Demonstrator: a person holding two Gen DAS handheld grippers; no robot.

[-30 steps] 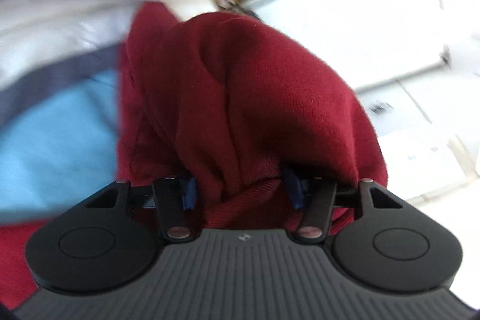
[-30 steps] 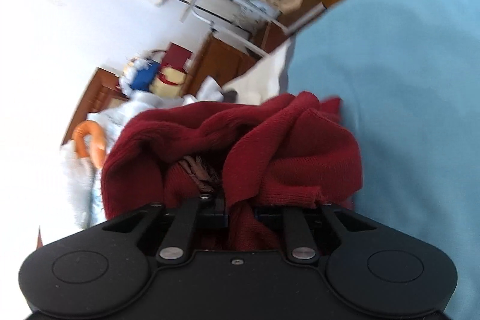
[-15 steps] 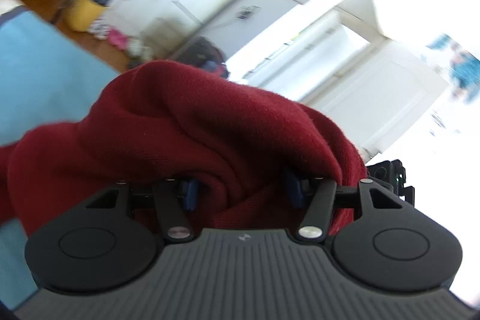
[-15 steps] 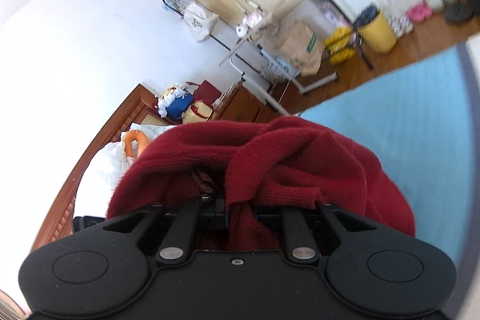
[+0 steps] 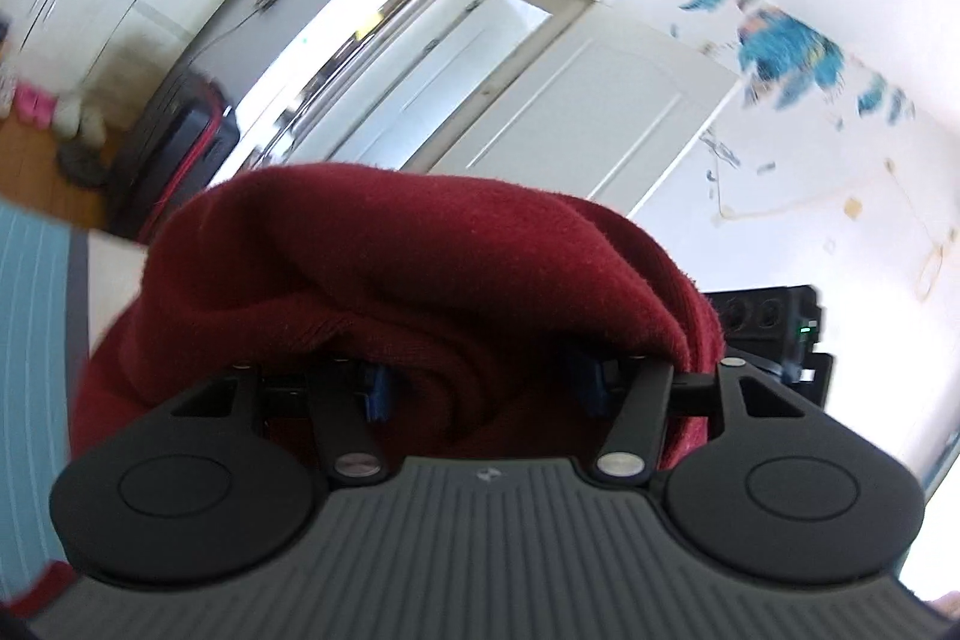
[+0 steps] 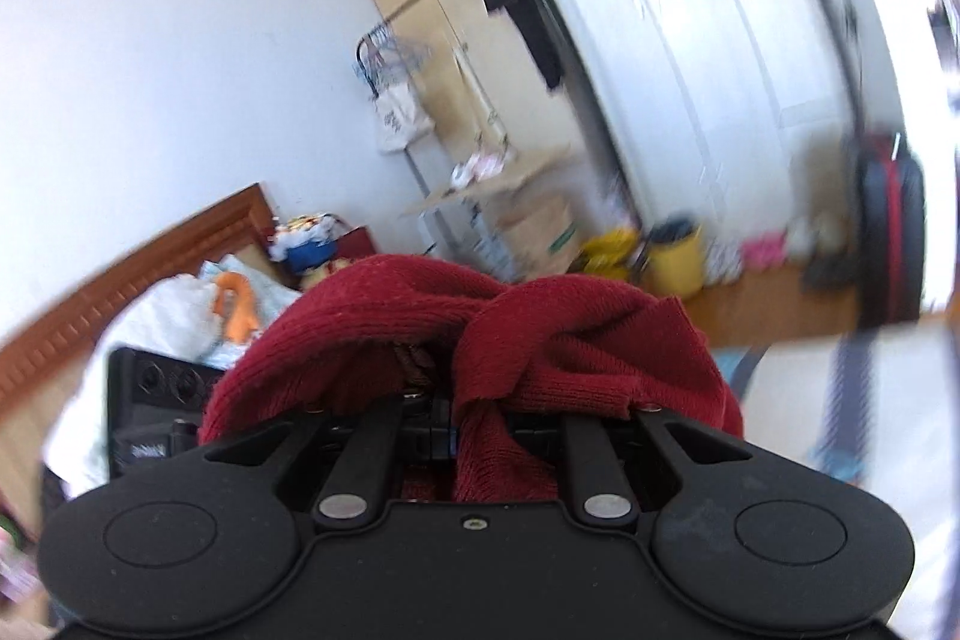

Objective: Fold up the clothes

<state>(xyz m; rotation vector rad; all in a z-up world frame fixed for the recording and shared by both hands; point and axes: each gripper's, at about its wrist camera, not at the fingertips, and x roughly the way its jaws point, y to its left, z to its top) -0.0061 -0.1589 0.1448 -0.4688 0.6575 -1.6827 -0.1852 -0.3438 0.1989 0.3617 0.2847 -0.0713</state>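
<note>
Left wrist view: red knit [image 5: 432, 256] bunched thick between the left gripper [image 5: 483, 388] fingers, jaws half spread around the wad, heaped over both pads. Right gripper [image 6: 447, 430] nearly pressed together, pinching a thin fold of knit [image 6: 480, 334]. Best raised evenly, grips kept firm, cloth shaken flat before laying on the blue sheet [image 5: 30, 340]. Soft, fuzzy, ribbed, limp.

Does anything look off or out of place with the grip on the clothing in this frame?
Only the grasp. The red garment is bunched in a wad over both grippers rather than pinched by an edge: it fills the left gripper and drapes over the right gripper, hiding most of the fingers. Nothing looks torn or spilled.
</note>
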